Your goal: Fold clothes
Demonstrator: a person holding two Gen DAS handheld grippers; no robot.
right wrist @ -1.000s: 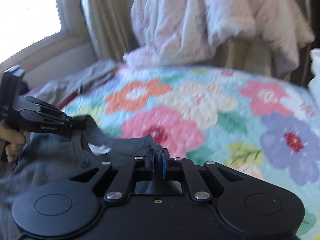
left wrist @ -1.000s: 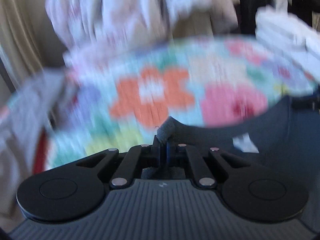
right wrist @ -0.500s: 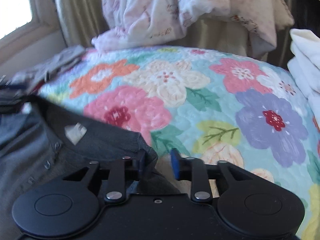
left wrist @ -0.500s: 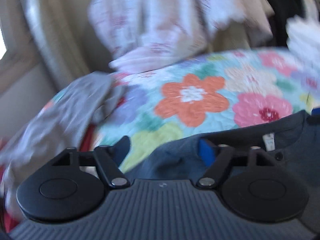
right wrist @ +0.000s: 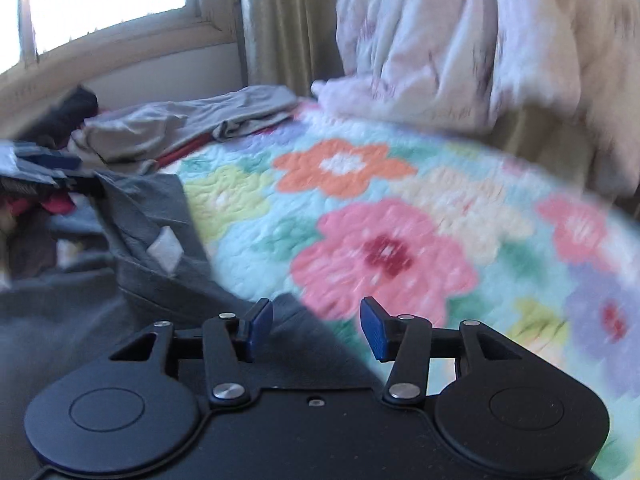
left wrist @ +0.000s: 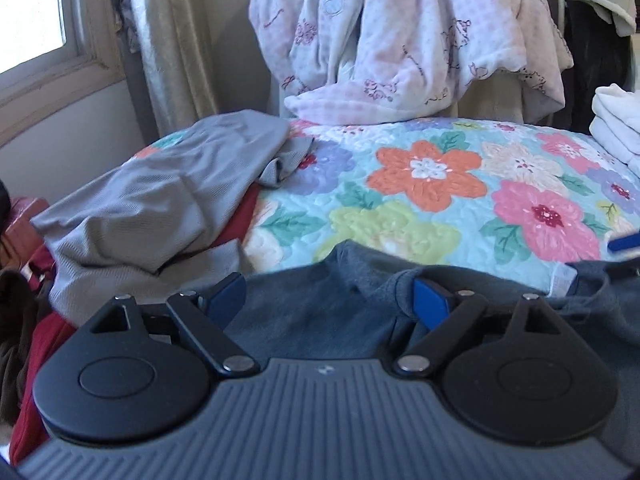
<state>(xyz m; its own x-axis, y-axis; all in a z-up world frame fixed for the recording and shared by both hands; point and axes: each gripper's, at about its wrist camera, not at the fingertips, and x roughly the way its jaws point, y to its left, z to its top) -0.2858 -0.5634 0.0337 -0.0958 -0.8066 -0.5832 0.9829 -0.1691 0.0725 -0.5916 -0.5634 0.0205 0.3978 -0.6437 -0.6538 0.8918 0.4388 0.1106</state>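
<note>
A: How do the two tools sit?

B: Both tilt down over the dark grey shirt [left wrist: 320, 320] spread on the floral quilt [left wrist: 424, 216]. The left gripper [left wrist: 328, 304] has its jaws wide and opening, shirt cloth lying under the gap, pads not pressing it. The right gripper [right wrist: 316, 330] is about half open and opening too, above the shirt's edge, gripping nothing.

A: What does only one view give?

B: The left view shows a folded white stack [left wrist: 616, 128] at the right edge. The right view, blurred, shows the shirt's neck label [right wrist: 165, 254].

A: And the room?

B: A window [right wrist: 104, 0] with a beige curtain [left wrist: 176, 40], a pink-patterned blanket [left wrist: 400, 36] heaped beyond, and a light grey garment [left wrist: 160, 196] lying on the quilt.
</note>
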